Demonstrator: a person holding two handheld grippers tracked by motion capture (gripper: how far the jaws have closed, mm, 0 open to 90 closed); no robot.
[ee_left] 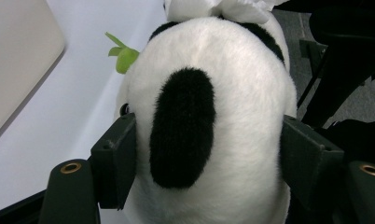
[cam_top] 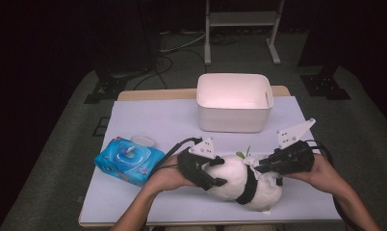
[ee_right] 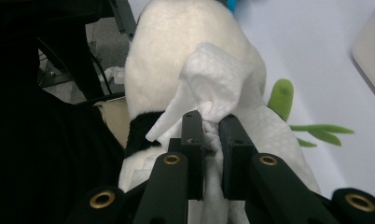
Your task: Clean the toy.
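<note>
The panda (cam_top: 239, 180) lies on the table (cam_top: 148, 120) between both tongs. The left tongs (cam_top: 212, 179) clamp its head from both sides, while the right tongs (cam_top: 255, 166), nearly pressed together, pinch a wipe (ee_right: 213, 88) against its body.

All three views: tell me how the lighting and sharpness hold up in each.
High view: soft and slightly hazy, dark surroundings, the white bin glowing pinkish inside. Left gripper view: evenly lit, the plush panda sharp enough to show fur, right edge falling into shadow. Right gripper view: the white wipe bright but not blown out, left side nearly black.
</note>
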